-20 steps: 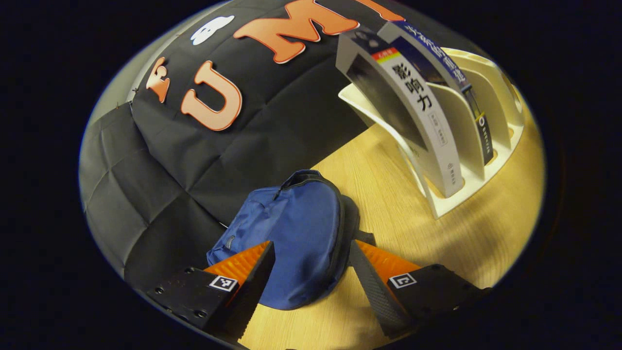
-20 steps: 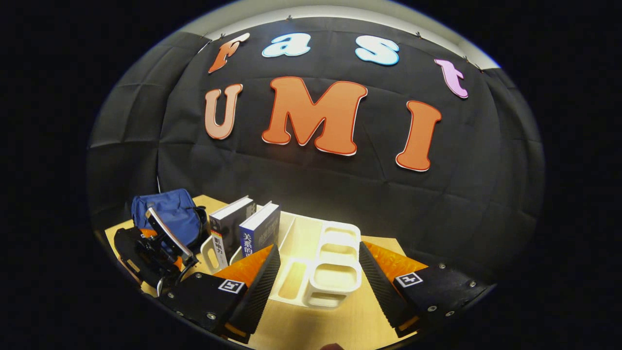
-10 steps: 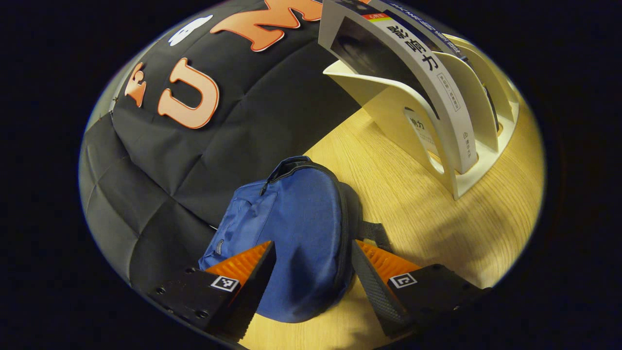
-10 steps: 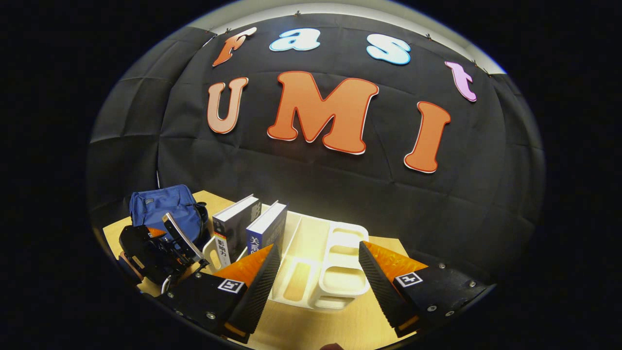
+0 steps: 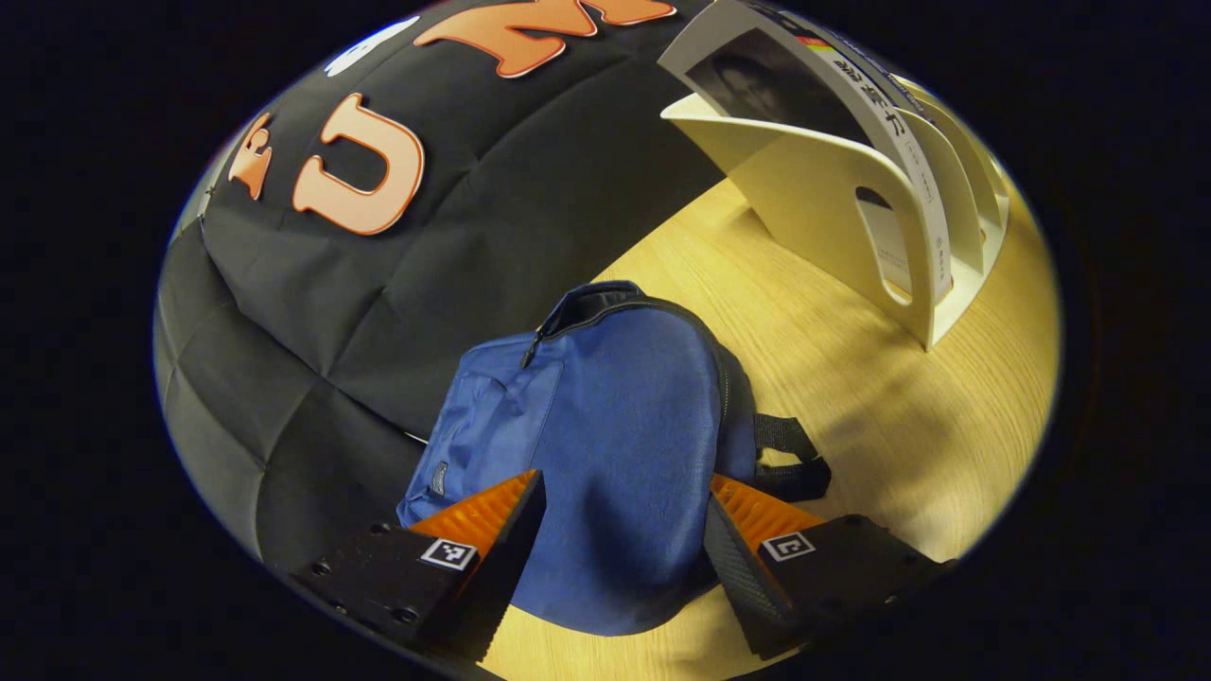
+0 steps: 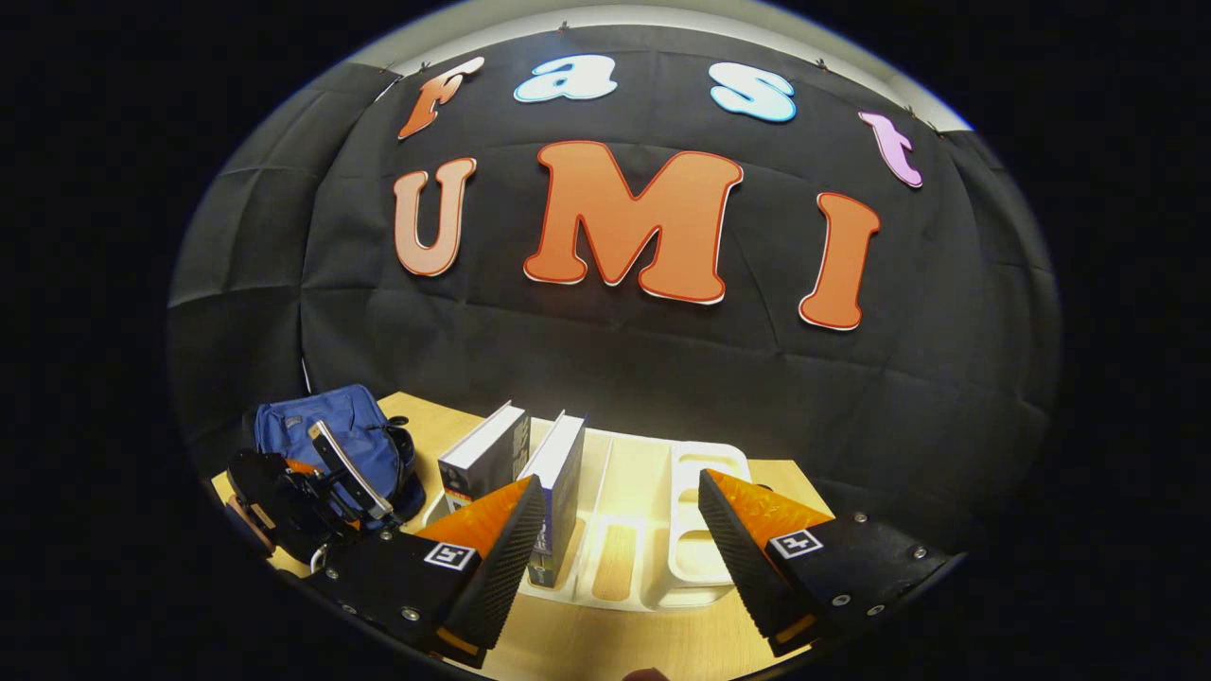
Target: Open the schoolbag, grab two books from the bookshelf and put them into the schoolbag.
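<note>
Pale wood table (image 5: 851, 397) against black cloth wall (image 6: 605, 359), blue schoolbag (image 5: 605, 435) between spread fingers of left gripper (image 5: 620, 530), white bookshelf (image 6: 653, 530) at six o'clock, right gripper (image 6: 620, 539) wide apart, holding nothing.

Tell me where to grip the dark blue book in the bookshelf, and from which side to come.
Grip the dark blue book by its top edge, coming down from above. It stands upright in the white bookshelf beside the grey book, so dividers likely block its lower part while the top juts free. The right gripper is open in front of the shelf.
</note>
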Tool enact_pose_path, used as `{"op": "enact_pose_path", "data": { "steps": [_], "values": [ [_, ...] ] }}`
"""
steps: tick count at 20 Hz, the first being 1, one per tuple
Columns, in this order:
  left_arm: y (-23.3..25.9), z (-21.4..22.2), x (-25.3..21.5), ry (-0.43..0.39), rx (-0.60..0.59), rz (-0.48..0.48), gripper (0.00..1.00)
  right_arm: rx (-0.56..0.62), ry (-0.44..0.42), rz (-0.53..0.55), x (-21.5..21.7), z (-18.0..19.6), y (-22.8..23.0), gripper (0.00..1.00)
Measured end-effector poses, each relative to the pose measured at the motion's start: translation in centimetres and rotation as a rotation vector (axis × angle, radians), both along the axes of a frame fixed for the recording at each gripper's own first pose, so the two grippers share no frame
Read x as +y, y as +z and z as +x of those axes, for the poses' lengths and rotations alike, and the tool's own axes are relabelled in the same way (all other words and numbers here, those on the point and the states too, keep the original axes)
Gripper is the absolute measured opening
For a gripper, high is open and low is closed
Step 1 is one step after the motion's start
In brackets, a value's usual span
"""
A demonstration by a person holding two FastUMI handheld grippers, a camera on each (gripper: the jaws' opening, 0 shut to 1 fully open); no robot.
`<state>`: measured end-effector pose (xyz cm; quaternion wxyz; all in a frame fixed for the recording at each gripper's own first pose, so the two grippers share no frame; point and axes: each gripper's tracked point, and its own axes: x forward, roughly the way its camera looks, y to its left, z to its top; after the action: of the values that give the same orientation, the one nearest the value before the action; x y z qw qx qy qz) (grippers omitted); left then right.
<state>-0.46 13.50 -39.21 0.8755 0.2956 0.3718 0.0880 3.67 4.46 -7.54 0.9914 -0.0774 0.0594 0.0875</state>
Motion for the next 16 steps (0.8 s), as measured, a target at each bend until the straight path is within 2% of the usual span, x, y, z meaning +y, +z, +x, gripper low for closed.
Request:
{"op": "enact_pose_path", "data": {
  "steps": [1,5,7,10,14,16],
  "values": [
    [0.1,0.1,0.0,-0.005,0.010,-0.020,0.92,-0.005,-0.007,0.006,0.1,0.2,0.3,0.97],
    [1.9,0.2,0.2,-0.023,0.020,-0.037,0.51,-0.020,-0.035,0.045,0.6,1.1,1.4,0.97],
    [3.0,0.1,0.5,-0.034,0.034,-0.037,0.14,-0.024,-0.039,0.065,0.9,1.5,1.8,0.97],
    [4.1,0.5,1.1,-0.040,0.063,-0.077,0.07,0.006,0.005,0.086,2.3,2.0,1.8,0.97],
    [6.4,0.2,2.0,-0.037,0.091,-0.126,0.05,0.104,0.111,0.096,5.3,2.5,1.3,0.97],
    [8.2,0.7,2.6,-0.035,0.079,-0.163,0.04,0.178,0.133,0.092,6.8,2.7,0.8,0.96]
  ]
}}
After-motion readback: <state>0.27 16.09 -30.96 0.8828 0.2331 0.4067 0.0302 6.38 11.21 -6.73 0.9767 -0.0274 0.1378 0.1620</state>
